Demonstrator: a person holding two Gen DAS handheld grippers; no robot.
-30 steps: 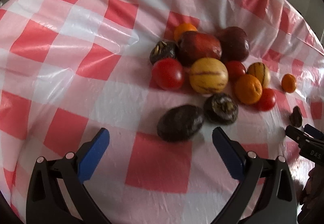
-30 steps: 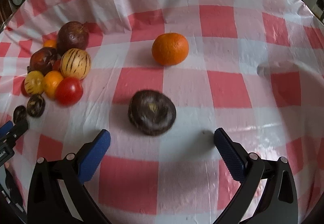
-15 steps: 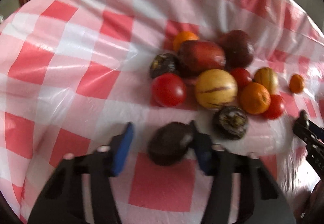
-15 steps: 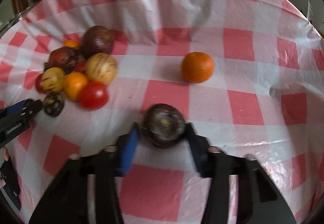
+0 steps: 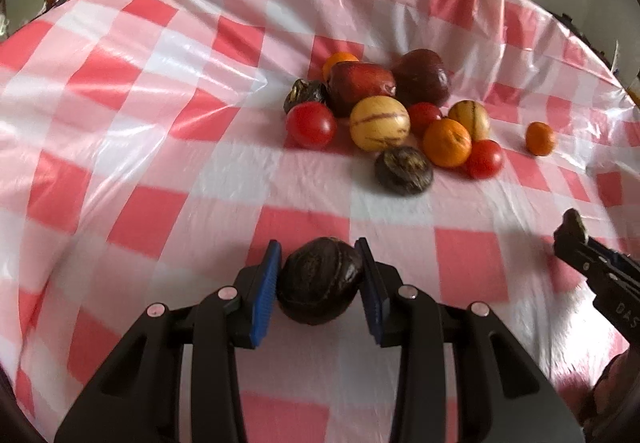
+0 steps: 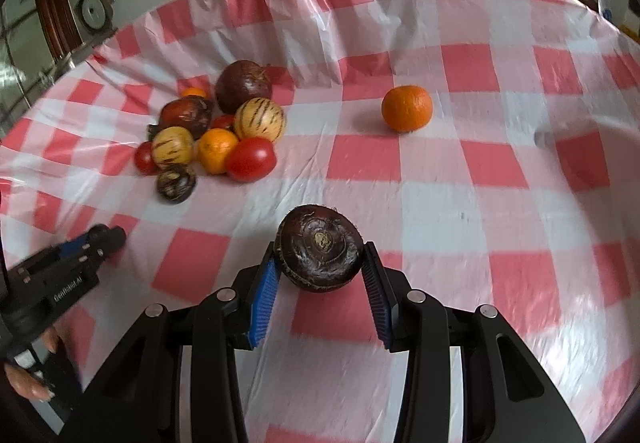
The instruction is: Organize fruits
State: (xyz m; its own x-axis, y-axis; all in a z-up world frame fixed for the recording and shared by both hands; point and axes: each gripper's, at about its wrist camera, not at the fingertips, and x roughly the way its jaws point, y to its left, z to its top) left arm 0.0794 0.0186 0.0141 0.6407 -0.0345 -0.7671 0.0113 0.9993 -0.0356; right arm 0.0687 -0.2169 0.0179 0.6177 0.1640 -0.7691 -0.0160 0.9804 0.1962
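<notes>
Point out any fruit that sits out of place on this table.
One orange lies alone on the checked cloth, well apart from the fruit pile, touching nothing. The rest is clustered, bar one dark fruit in each gripper. Nothing looks spilled or damaged.

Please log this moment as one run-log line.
left tongs: shut on dark fruit | right tongs: shut on dark round fruit | pile: untouched

Both grippers' jaws clamped.

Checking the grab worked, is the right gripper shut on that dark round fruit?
Shut on it: the right gripper has both blue pads against the dark round fruit.
</notes>
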